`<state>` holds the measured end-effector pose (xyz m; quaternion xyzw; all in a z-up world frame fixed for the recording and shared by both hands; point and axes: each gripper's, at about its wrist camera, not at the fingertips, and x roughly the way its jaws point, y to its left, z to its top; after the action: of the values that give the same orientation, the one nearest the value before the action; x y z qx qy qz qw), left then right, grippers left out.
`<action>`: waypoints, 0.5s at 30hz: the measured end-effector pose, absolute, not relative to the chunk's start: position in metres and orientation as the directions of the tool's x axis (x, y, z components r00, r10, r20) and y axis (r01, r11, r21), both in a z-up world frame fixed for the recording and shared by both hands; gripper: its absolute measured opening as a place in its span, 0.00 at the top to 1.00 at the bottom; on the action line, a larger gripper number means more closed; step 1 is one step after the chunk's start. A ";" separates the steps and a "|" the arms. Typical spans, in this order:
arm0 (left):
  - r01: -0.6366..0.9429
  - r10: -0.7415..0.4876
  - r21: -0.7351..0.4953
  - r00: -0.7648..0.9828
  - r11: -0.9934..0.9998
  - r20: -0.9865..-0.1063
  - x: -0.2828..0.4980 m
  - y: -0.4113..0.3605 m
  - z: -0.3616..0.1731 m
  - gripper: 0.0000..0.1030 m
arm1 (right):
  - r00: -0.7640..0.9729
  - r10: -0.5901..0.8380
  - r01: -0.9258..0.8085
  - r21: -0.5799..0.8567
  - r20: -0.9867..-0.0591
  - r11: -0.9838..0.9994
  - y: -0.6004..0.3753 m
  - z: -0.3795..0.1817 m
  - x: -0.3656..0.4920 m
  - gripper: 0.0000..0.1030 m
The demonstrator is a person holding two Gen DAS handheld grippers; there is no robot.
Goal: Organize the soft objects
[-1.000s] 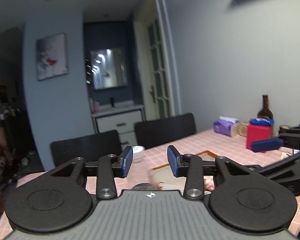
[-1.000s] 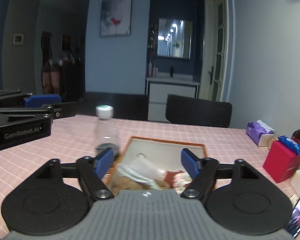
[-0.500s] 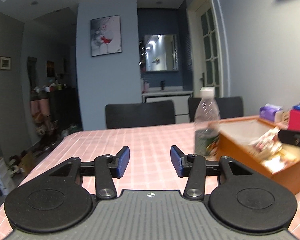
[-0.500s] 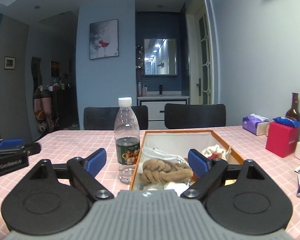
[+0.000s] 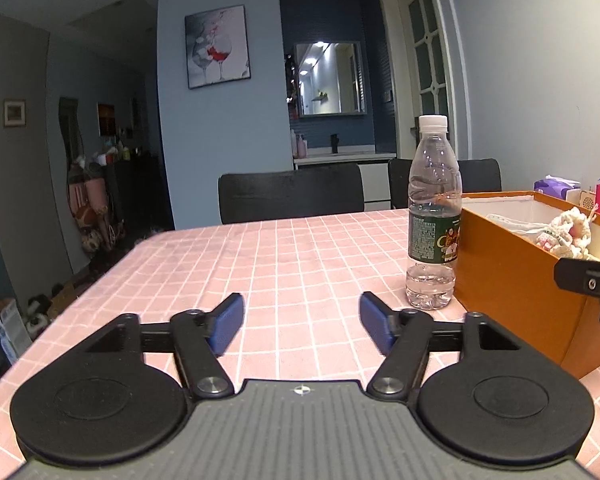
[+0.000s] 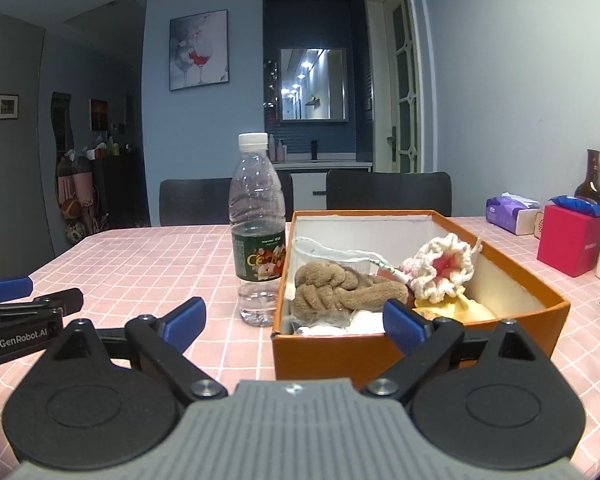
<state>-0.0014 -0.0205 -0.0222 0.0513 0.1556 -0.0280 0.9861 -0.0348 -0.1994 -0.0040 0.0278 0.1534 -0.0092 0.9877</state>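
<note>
My left gripper (image 5: 302,326) spreads its jaws over bare pink cloth, left of the orange box (image 6: 416,344); nothing lies between them. My right gripper (image 6: 296,324) opens too, empty, before the box. Inside lie the brown plush (image 6: 340,286) and crocheted flower (image 6: 444,270); white wrapping beneath is hard to identify.

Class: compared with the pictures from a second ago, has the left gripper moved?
Yes. The left gripper, jaws opening and empty, has dropped lower and swung left: the box now sits at the view's right edge.
</note>
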 end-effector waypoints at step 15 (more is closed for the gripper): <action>0.076 -0.046 0.073 0.937 0.994 -0.346 0.001 -0.016 -0.024 0.15 | 0.945 -0.013 0.025 0.032 -0.328 0.999 -0.194 -0.006 -0.028 0.09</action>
<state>0.0007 -0.0157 -0.0239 0.0429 0.1744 -0.0311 0.9832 -0.0282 -0.1935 -0.0064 0.0177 0.1661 -0.0098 0.9859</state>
